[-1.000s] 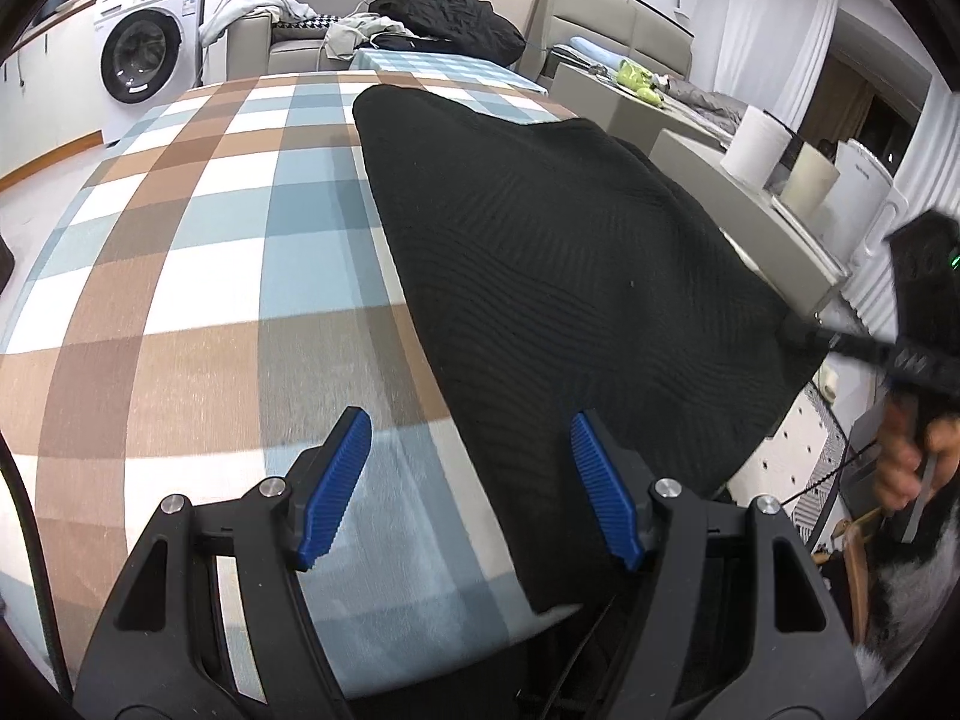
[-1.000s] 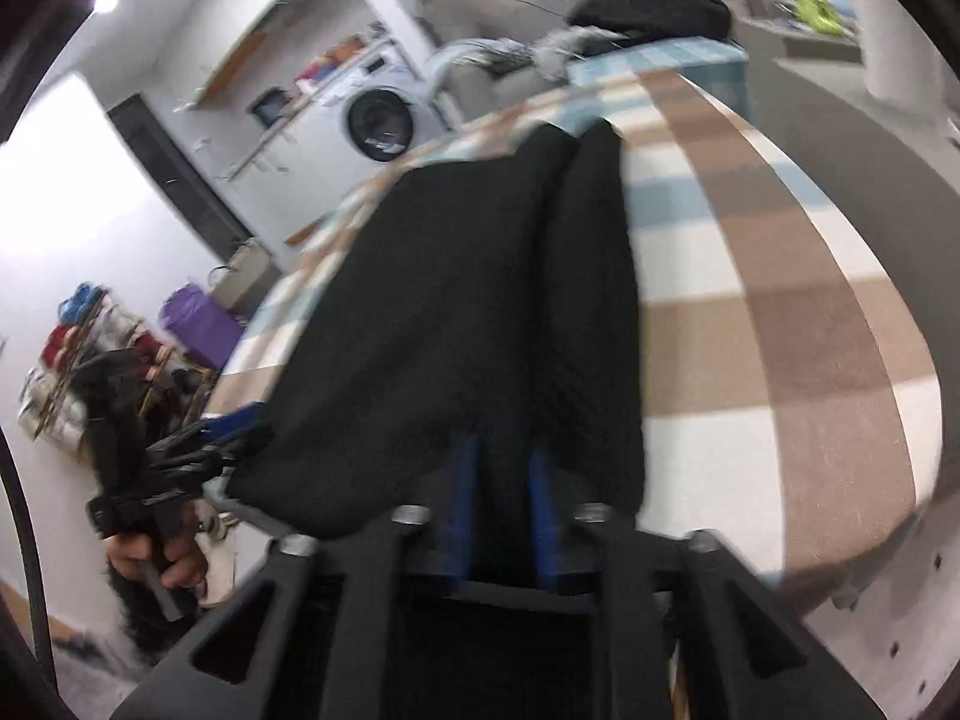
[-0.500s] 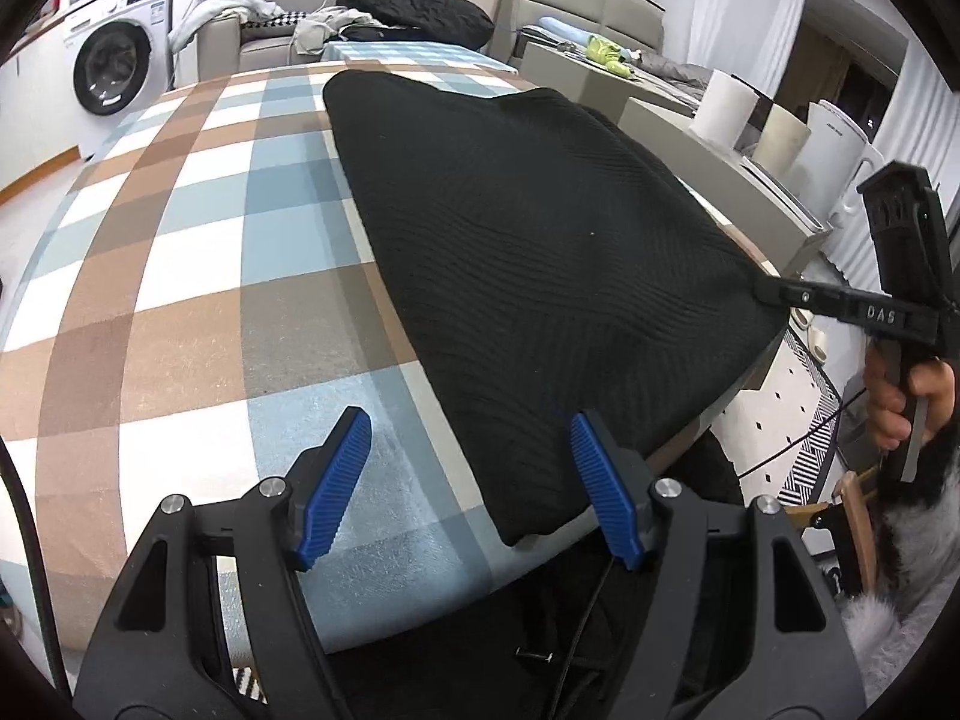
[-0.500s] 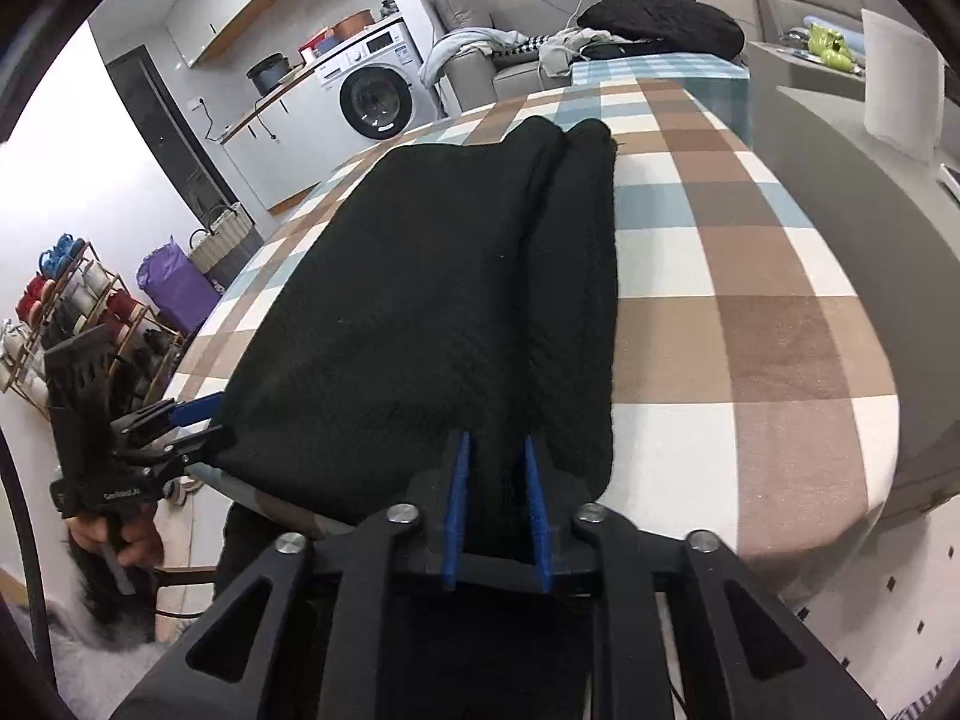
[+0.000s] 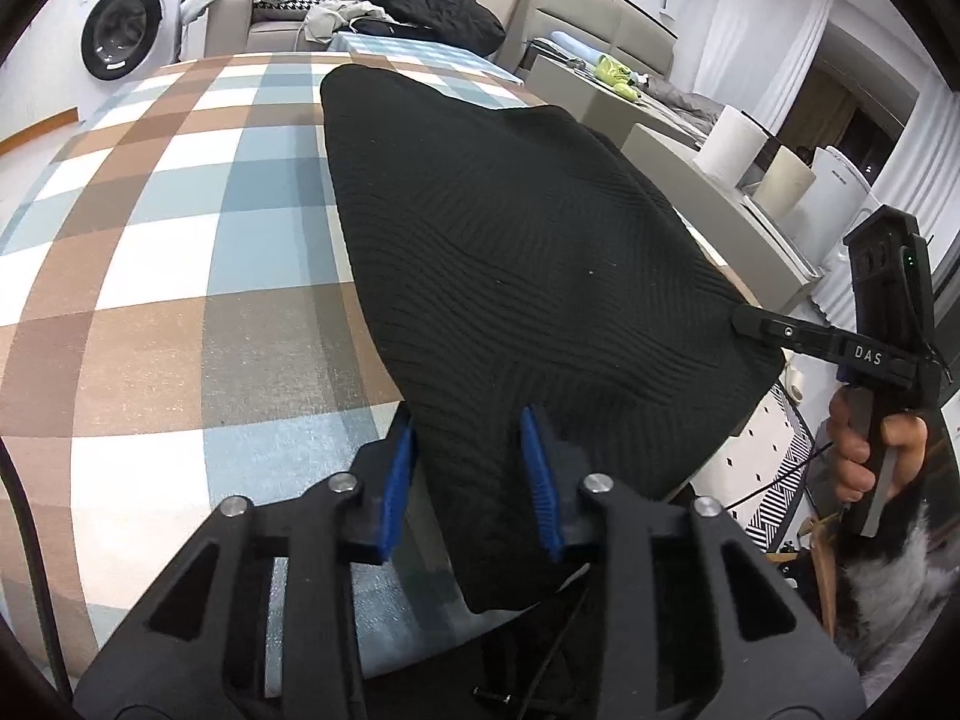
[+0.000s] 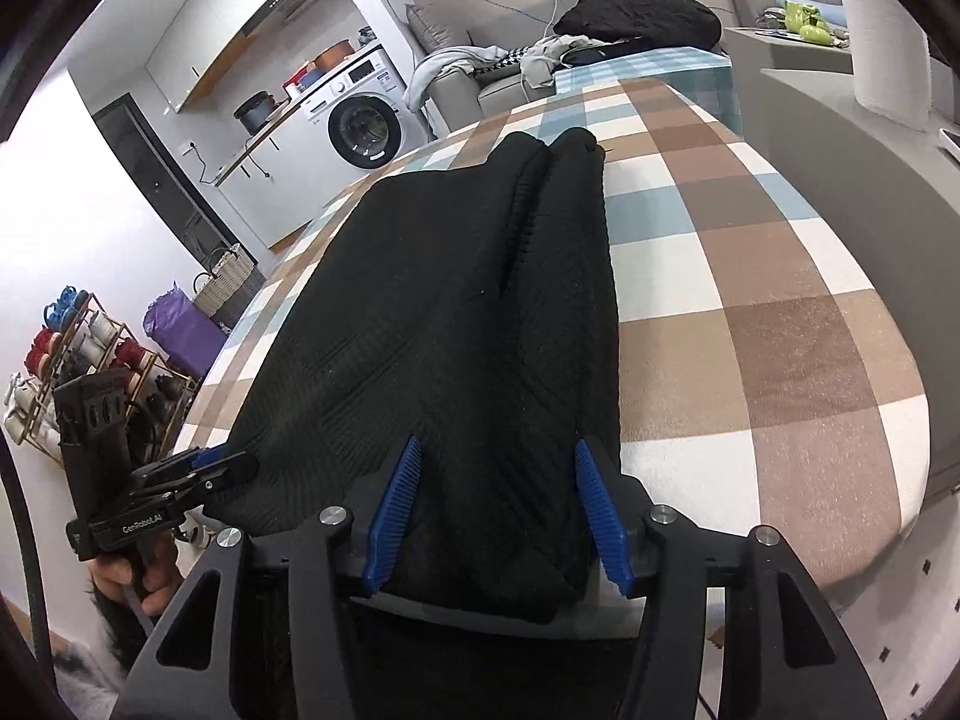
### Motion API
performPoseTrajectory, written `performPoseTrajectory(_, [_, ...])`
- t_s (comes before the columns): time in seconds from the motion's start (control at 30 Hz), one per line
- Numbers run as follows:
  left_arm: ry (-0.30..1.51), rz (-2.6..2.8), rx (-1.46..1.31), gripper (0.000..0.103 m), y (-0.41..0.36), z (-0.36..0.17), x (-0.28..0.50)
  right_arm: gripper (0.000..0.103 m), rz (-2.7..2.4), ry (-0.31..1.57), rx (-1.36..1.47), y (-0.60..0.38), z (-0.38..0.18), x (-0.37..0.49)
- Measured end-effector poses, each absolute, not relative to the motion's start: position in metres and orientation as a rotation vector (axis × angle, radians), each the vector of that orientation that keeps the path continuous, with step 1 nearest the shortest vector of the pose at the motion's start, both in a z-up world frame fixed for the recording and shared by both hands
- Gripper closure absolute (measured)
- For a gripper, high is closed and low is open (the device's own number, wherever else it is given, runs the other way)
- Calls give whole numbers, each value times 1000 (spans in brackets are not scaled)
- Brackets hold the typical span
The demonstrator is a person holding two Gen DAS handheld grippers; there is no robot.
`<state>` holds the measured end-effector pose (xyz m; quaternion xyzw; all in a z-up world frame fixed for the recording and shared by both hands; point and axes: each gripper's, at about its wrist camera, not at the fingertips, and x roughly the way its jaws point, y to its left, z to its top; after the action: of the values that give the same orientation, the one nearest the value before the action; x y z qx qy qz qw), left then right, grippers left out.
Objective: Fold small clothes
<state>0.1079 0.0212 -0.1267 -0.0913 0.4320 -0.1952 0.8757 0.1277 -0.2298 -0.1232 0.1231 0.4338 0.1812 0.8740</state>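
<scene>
left tongs (image 5: pixel 471 474): just been closing, sweater (image 5: pixel 516 252) corner sat between the pads, grip can't be told | right tongs (image 6: pixel 498 510): just been opening, released, sweater edge lying loose between them | sweater spread on checked tabletop (image 5: pixel 180 276) ahead of both tongs

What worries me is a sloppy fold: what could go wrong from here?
On the right gripper the jaws have just been opening around the black garment: its overhanging near edge could slide off the table. On the left gripper the jaws, just closing astride its corner, may catch one layer only.
</scene>
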Motion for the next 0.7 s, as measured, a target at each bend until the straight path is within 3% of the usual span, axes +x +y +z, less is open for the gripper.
performPoseTrajectory(0.07, [899, -409, -194, 74, 23, -127, 108, 47, 383, 895, 242, -229, -120, 124])
performPoseTrajectory(0.13, [902, -410, -197, 74, 23, -128, 108, 34, 371, 900, 218, -229, -119, 122])
performPoseTrajectory(0.37, [899, -410, -185, 74, 23, -128, 108, 34, 349, 910, 206, -224, -130, 124])
performPoseTrajectory(0.4, [899, -410, -186, 74, 23, -128, 107, 35, 350, 909, 203, -223, -130, 124])
performPoseTrajectory(0.5, [894, -410, -167, 77, 21, -128, 107, 59, 391, 915, 196, -218, -131, 123])
performPoseTrajectory(0.7, [891, -404, -134, 81, 21, -125, 113, 67, 382, 911, 148, -205, -133, 134])
